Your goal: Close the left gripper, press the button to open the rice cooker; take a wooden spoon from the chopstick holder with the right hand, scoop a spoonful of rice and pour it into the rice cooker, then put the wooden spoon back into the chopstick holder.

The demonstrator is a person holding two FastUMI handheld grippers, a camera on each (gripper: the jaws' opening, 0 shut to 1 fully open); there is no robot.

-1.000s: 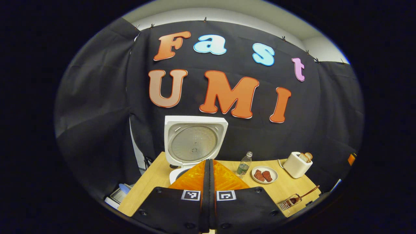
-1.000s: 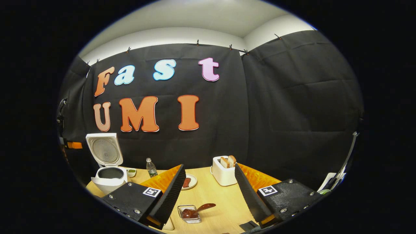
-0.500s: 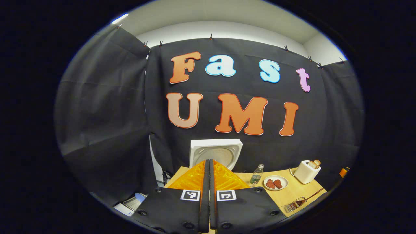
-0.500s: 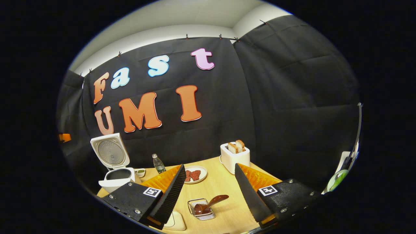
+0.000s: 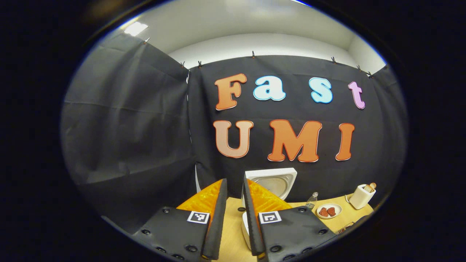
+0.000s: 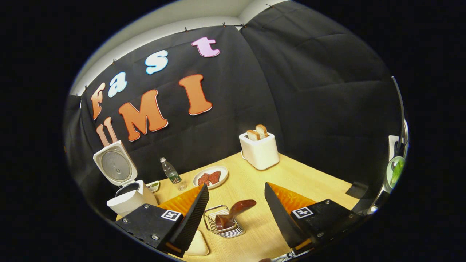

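Note:
The white rice cooker (image 6: 128, 199) stands at the table's left end with its lid (image 6: 115, 167) swung up. In the left gripper view the raised lid (image 5: 272, 181) shows just past my left gripper (image 5: 234, 178), whose fingers stand a small gap apart with nothing between them. A wire chopstick holder (image 6: 222, 225) sits on the table with a brown wooden spoon (image 6: 237, 208) leaning out of it. My right gripper (image 6: 236, 185) hangs above the holder, open wide and empty, with the spoon seen between its fingers.
A water bottle (image 6: 171, 174), a plate of red pieces (image 6: 210, 177) and a white toaster (image 6: 259, 151) with bread line the back of the wooden table (image 6: 313, 178). A small dish (image 6: 154, 186) sits by the cooker. A pale object (image 6: 198, 245) lies under my right gripper's left finger.
My left gripper's fingers have parted from shut, and it has drawn back and tilted up from the cooker. My right gripper has tipped down and come closer to the holder and spoon.

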